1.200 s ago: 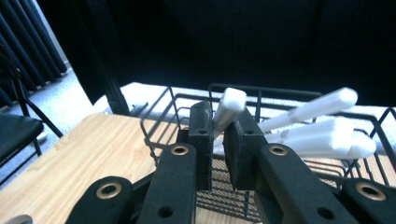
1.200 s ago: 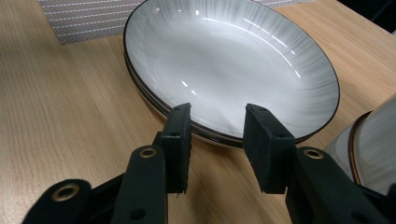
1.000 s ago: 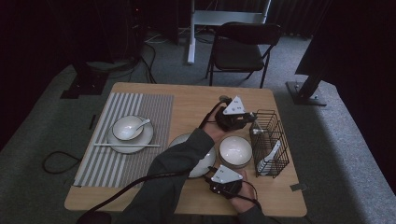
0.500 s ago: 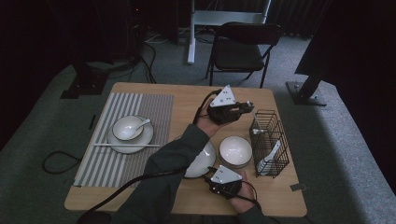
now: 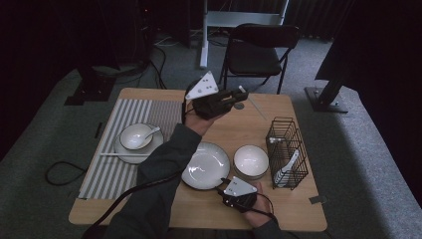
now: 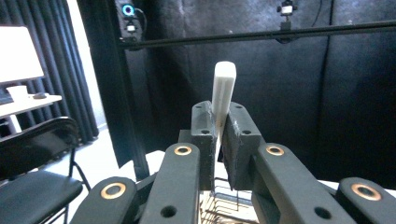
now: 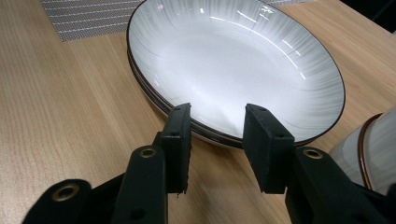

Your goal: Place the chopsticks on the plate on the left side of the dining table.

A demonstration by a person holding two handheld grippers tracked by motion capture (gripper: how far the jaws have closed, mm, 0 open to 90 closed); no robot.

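Observation:
My left gripper hangs raised over the table's far middle with its jaws pointing right. It is shut on a flat white utensil whose rounded end sticks up past the pads; its other end is hidden, so I cannot tell what kind it is. The same white utensil peeks out at the jaw tips from above. My right gripper rests low near the front edge, open, with the near rim of the stacked white plates just beyond its fingertips and nothing between them.
A white bowl sits right of the plates. A black wire rack with a white spoon stands at the right. On the striped placemat are a bowl with a spoon and a chopstick. A chair stands behind the table.
My left gripper has lifted away from beside the rack and moved left and toward the far edge, with the white utensil still clamped in it. The right gripper has stayed put.

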